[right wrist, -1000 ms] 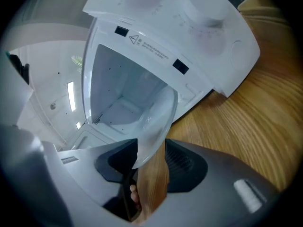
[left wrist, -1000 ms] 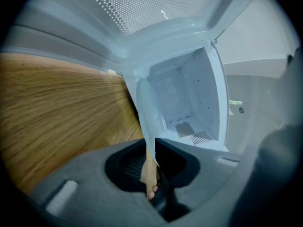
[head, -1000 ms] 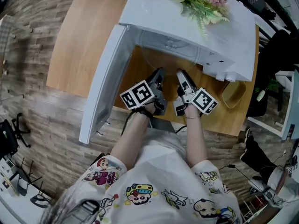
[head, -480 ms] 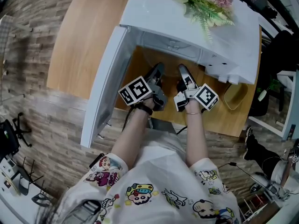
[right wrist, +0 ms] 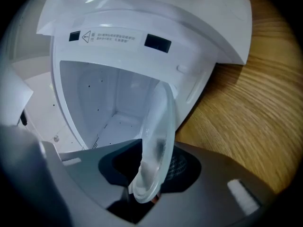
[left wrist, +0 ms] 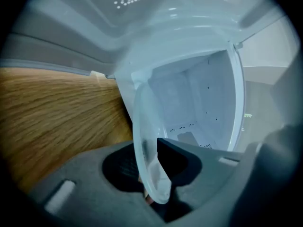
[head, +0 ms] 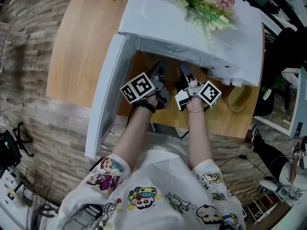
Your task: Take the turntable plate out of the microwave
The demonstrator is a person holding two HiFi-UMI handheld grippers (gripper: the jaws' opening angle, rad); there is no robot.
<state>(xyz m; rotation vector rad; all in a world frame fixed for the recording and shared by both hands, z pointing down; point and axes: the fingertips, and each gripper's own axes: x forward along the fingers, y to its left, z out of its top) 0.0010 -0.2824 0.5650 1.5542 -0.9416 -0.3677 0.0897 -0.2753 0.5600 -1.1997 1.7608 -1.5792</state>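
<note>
The white microwave [head: 192,30] stands on the wooden table with its door [head: 103,99] swung out to the left. Both grippers reach into its mouth side by side. The clear glass turntable plate [left wrist: 146,136] shows edge-on in the left gripper view, and my left gripper [left wrist: 149,168] is shut on its rim. In the right gripper view the plate [right wrist: 158,131] has its opposite rim between the jaws of my right gripper [right wrist: 152,171], which are closing and still stand a little apart around it. In the head view the microwave's top hides the plate and both gripper tips.
A bunch of artificial flowers [head: 211,4] lies on top of the microwave. The wooden table [head: 76,47] extends to the left of the door. A looped cord [head: 242,97] lies on the table to the right. The white cavity [right wrist: 104,103] lies behind the plate.
Both hands have pushed further into the microwave's mouth, so the tips now sit under its top edge. The right gripper has rolled slightly.
</note>
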